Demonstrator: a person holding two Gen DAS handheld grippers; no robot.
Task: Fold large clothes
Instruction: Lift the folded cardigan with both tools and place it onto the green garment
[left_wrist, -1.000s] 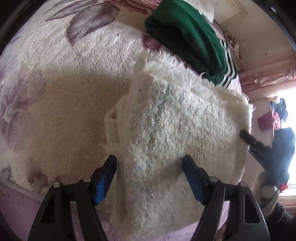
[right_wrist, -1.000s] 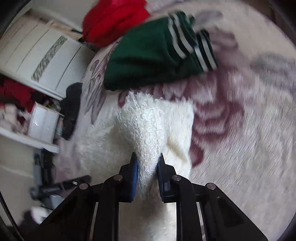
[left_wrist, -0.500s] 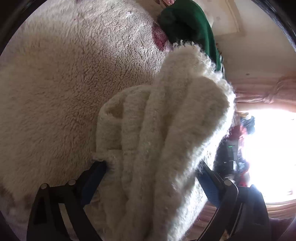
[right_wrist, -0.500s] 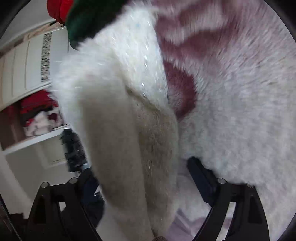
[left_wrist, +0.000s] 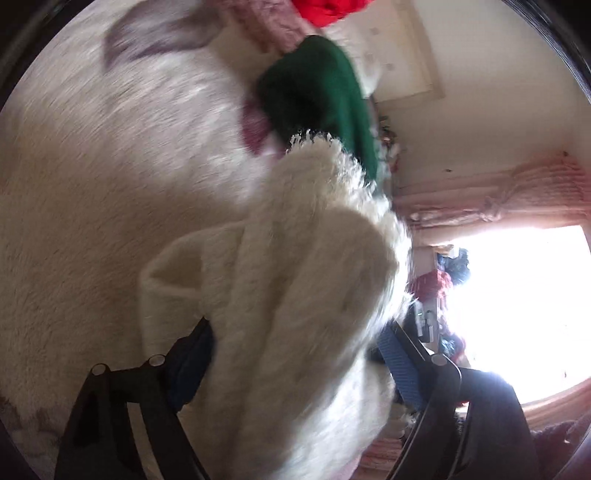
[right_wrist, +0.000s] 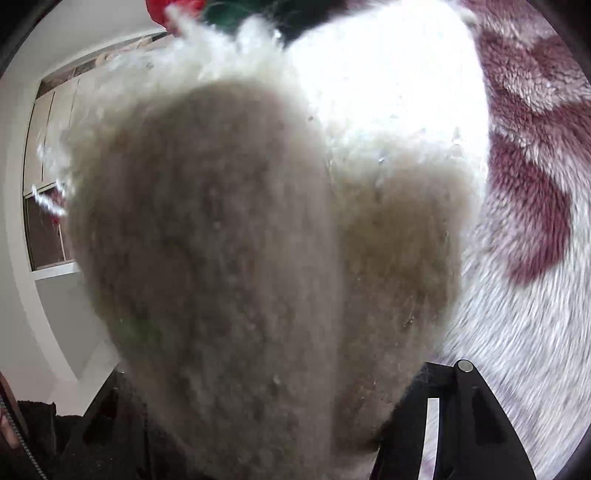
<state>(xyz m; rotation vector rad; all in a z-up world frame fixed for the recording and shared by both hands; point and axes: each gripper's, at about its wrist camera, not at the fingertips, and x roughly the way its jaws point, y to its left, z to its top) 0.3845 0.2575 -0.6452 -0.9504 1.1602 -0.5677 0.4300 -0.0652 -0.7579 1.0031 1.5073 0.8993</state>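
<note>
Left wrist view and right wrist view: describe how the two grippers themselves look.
Left gripper: black skeletal frame with triangular cutouts and silver rivets, ribbed blue pads on the fingers. Right gripper: the same black frame, one rivet showing; its pads are hidden.

R claw (right_wrist: 258, 424) behind fluffy garment (right_wrist: 229, 240)

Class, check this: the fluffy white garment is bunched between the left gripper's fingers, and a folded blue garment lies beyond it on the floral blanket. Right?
Not quite. The garment beyond the fluffy white garment is green, not blue, as the left wrist view shows. The rest holds: left gripper, floral blanket.
</note>
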